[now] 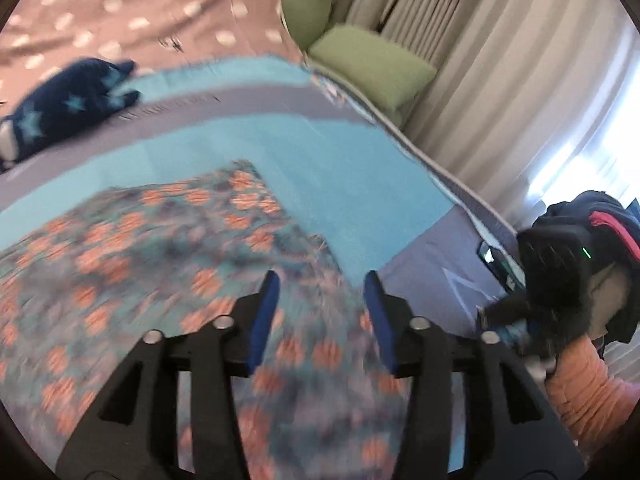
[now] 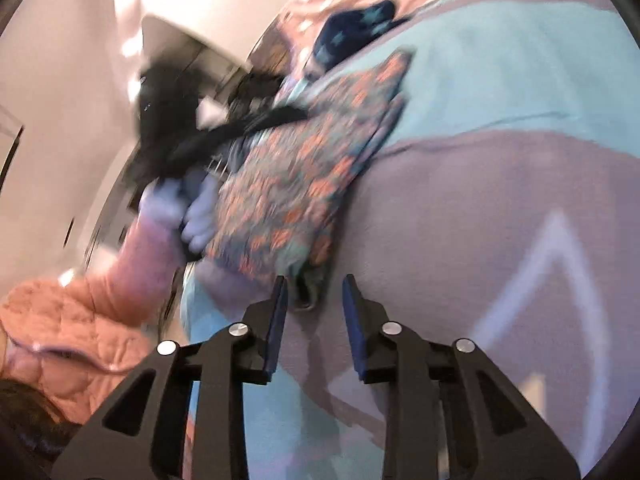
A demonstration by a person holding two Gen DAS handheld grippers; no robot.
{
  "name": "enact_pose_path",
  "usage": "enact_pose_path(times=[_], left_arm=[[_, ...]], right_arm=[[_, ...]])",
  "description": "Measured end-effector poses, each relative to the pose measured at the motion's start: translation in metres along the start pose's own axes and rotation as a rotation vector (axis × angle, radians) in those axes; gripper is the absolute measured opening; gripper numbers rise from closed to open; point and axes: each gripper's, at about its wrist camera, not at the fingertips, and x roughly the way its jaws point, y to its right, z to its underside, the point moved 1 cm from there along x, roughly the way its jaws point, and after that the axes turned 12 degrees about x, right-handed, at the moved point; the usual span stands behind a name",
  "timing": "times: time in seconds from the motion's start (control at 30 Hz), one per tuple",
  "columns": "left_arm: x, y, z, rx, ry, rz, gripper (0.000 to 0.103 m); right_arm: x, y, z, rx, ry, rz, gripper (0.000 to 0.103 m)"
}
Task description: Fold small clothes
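Two striped layers under everything: the blanket [image 1: 352, 168] in blue and grey bands is your work surface, spread flat over the spotted pink bedsheet [image 1: 120, 8], which gives you a smooth bed to fold on.

The floral garment [image 1: 168, 264] lies on the blanket in front of you, flat, with a straight folded edge at its far side. That looks like a partial fold, so I'd call the task mid-way on this piece. Both views are smeared, so the finer creases can't be read.

The dark star-print garment [image 1: 68, 104] sits well apart at the far edge of the blanket, bunched up. Probably parked there to keep the folding area free; whether it's folded, I can't tell.

The green cushions [image 1: 368, 68] are off the bed by the curtain, out of play.

Your left gripper [image 1: 322, 312] hovers over the near part of the floral garment, jaws apart, nothing between the pads. Your right gripper [image 2: 314, 308] sits just beside the garment's near corner, jaws parted too, pads not pressing cloth. Both released, so nothing is held. My guess is you're lining up for the next pair of pinch points.
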Motion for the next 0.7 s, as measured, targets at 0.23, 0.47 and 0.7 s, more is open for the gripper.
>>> enact_pose_path(times=[0.23, 0.47, 0.7], left_arm=[[-0.123, -0.057, 0.099, -0.194, 0.070, -0.247, 0.058], [-0.247, -0.110, 0.220, -0.469, 0.140, -0.512, 0.061], [-0.280, -0.116, 0.281, -0.574, 0.234, -0.445, 0.060]], right_arm=[[0.003, -0.028, -0.007, -0.011, 0.096, 0.044, 0.031], [0.047, -0.075, -0.011, -0.067, 0.082, 0.063, 0.032], [0.108, -0.147, 0.005, -0.224, -0.021, 0.123, 0.034]])
